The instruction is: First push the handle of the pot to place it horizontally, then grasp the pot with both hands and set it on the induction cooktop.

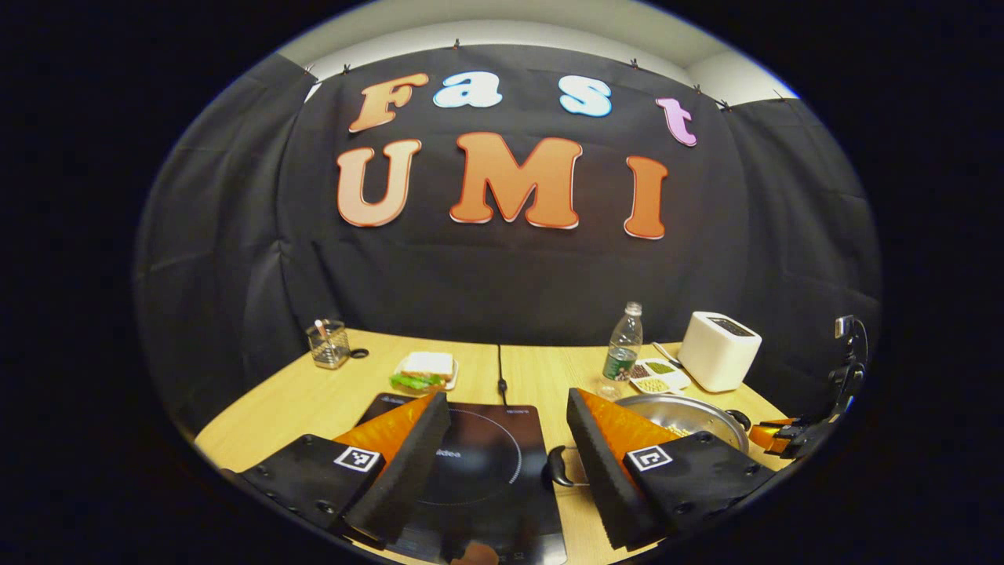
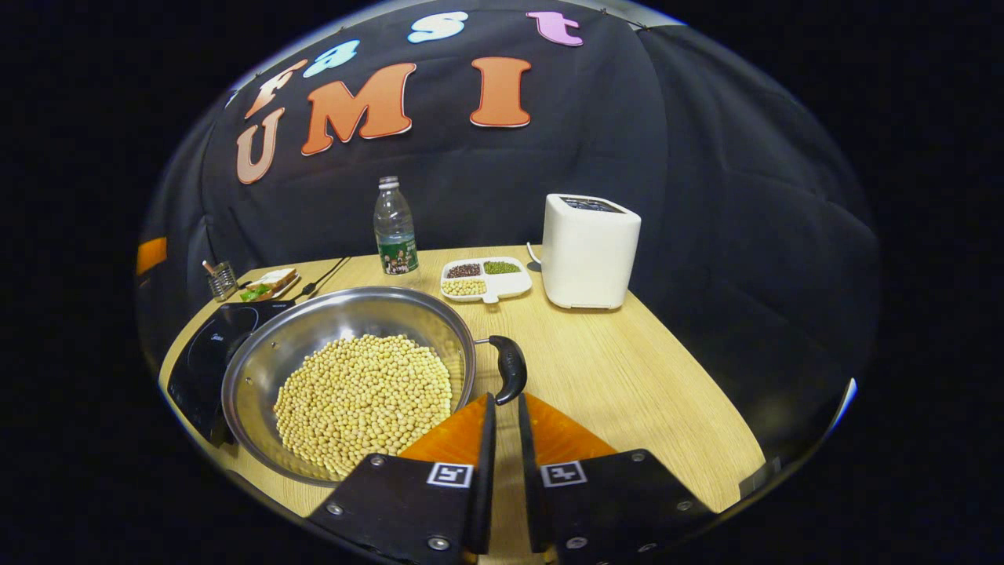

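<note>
While the pot, full of soybeans, sits on the table with its left rim over the cooktop, the right gripper is narrowed to a slit, its tips just beside the pot's black handle, holding nothing. Left gripper spread wide over the cooktop, empty. Toaster, bottle and tray near the far edge.

Both tools look the same up close: the left tool has two chunky wedge fingers, orange on the flat faces with thick black foam pads along the inner edges. Black mounting plates at the bottom of the frame carry round screws and a small square black-and-white marker each. Same deal on the right tool, lower middle of its frame.
</note>
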Available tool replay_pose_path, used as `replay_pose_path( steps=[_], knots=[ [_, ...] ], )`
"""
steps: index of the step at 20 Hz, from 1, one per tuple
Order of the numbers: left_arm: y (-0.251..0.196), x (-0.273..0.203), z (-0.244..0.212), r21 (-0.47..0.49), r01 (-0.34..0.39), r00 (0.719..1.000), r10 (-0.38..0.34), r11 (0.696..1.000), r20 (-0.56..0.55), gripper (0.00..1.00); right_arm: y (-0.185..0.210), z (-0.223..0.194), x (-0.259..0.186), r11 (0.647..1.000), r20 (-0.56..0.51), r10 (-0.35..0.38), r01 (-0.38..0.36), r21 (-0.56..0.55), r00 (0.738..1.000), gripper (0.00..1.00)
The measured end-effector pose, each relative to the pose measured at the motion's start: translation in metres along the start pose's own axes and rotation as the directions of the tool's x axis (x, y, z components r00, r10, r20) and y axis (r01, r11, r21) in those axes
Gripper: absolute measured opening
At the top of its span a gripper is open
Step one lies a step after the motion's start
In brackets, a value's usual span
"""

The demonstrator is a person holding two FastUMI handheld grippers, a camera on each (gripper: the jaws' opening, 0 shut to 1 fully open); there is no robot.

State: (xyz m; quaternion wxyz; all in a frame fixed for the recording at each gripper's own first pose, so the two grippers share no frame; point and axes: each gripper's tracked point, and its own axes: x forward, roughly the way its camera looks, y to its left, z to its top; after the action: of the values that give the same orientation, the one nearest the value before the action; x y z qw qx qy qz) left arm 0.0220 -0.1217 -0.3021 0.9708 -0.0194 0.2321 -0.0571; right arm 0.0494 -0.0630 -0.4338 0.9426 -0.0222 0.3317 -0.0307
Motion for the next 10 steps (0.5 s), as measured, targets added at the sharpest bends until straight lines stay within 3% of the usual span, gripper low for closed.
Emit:
replay_pose_path(
  steps=[3, 4, 5, 7, 10],
  knots=[
    [-0.017, 0.011, -0.026, -0.02, 0.026, 0.998, -0.027, 0.999, -0.058, 0.99, -0.004, 0.004, 0.002, 1.0, 0.016, -0.019, 0.019, -0.003, 1.0, 0.43],
    [-0.02, 0.015, -0.034, -0.013, 0.029, 0.996, -0.03, 0.999, -0.079, 0.99, -0.008, 0.005, 0.006, 0.999, 0.021, -0.032, 0.032, -0.003, 0.999, 0.41],
    [-0.025, 0.02, -0.041, -0.003, 0.032, 0.995, -0.032, 0.999, -0.094, 0.99, -0.01, 0.008, 0.007, 0.999, 0.024, -0.038, 0.038, 0.009, 0.999, 0.54],
    [-0.032, 0.028, -0.056, 0.011, 0.04, 0.991, -0.039, 0.999, -0.126, 0.99, -0.011, 0.013, 0.009, 0.998, 0.028, -0.031, 0.029, 0.057, 0.999, 0.64],
    [-0.041, 0.043, -0.078, 0.026, 0.048, 0.983, -0.043, 0.999, -0.178, 0.99, -0.009, 0.015, 0.017, 0.994, 0.025, -0.015, 0.012, 0.113, 1.0, 0.71]
  ],
)
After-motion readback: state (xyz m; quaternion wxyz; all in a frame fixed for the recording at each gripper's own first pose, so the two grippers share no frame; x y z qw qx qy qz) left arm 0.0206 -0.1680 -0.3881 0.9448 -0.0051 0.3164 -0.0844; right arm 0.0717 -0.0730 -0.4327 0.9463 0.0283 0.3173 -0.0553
